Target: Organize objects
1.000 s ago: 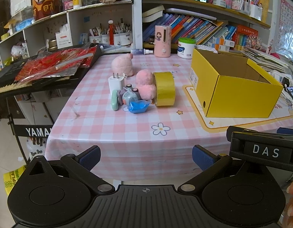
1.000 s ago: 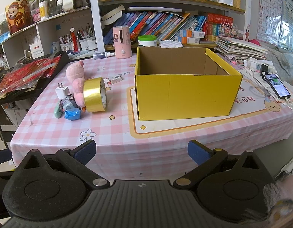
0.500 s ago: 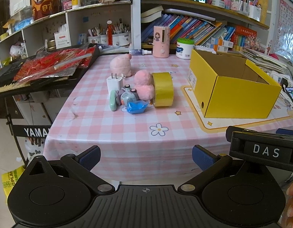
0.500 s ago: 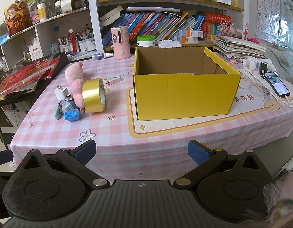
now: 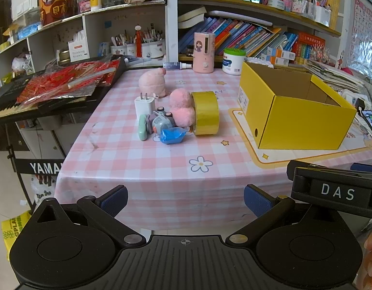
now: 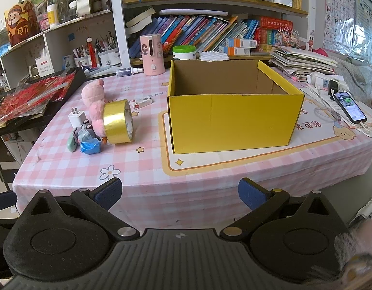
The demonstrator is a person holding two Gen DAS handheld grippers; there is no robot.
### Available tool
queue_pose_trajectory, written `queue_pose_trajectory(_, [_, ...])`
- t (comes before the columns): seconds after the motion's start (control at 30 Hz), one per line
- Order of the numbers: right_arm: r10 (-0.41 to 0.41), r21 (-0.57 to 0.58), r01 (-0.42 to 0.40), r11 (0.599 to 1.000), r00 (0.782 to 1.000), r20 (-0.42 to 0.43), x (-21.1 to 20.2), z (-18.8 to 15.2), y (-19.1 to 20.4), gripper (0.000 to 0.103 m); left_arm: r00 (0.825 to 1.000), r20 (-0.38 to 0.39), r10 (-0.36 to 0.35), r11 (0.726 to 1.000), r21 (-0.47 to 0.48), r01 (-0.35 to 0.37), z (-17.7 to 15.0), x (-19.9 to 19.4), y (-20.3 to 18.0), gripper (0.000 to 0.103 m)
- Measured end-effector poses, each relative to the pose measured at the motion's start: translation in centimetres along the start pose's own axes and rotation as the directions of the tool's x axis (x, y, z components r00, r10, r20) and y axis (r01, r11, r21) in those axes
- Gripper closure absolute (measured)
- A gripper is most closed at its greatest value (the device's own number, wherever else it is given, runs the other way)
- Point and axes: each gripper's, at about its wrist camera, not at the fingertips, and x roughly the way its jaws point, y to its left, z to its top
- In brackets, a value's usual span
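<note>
both hand-held grippers, left (image 5: 184, 197) and right (image 6: 178, 192), are held apart, empty, short of the bench (image 5: 161, 169), since the clutter (image 5: 171, 118) is not yet boxed (image 6: 231, 120).

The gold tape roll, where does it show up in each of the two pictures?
Left wrist view: gold tape roll, centre, standing on edge against the pink plush.
Right wrist view: gold tape roll, left of centre.
Shared landmark: the yellow box, to its right in both.

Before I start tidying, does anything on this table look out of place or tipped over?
The gold tape roll stands on its edge, leaning against a pink plush toy in the small jumble left of the yellow box. The box looks empty as far as visible. Nothing looks spilled or broken.
</note>
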Motion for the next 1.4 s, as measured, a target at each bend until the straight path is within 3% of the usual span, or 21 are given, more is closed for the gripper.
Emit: queue_pose_trajectory(1.4, [0.016,0.011,-0.015,1.000,1.000,-0.004,-0.77,-0.44,0.19,0.000,1.000,0.006,-0.013,1.000,0.009,0.013,-0.41,-0.98,0.56,0.000])
